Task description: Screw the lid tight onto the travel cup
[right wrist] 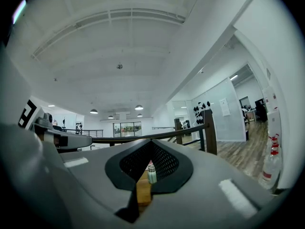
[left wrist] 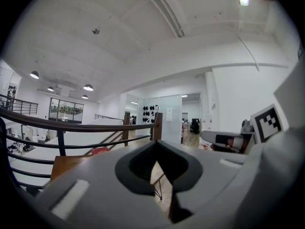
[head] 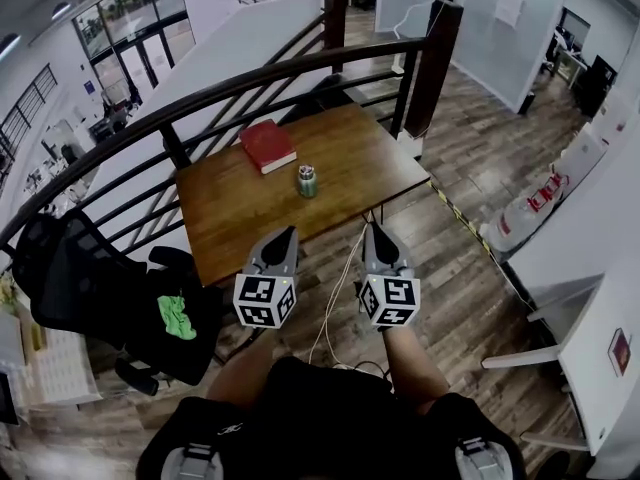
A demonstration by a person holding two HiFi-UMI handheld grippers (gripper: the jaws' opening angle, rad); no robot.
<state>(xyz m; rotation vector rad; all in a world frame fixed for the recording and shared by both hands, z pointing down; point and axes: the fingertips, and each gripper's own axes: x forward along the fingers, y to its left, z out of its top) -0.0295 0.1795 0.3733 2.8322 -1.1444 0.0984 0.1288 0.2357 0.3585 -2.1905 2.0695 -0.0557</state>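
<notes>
A small green travel cup [head: 307,181] with a silvery top stands upright near the middle of a brown wooden table [head: 232,218], just beside the near corner of a red hardback book [head: 267,146] that lies flat. The cup touches neither the book nor either claw. Whether its top is screwed down is too small to tell.

The person stands back from the table's near edge with both tools held out in front, low and side by side, pointing toward the table. The left claw [head: 286,235] is pressed together with nothing in it. In the left gripper view its two dark pads meet at the tip [left wrist: 156,148], and only the table's edge and wood floor show through the gap behind them. The right claw [head: 377,231] is likewise pressed shut and empty. In the right gripper view [right wrist: 151,145] the cup [right wrist: 151,174] shows through the opening below the closed tips, well apart from them, out on the table.

A dark curved railing [head: 250,76] runs behind the table. A black office chair [head: 70,268] sits to the person's left with a bright green cloth [head: 177,316] on it, and a thin white cable [head: 335,298] hangs from the table's near edge to the floor.
</notes>
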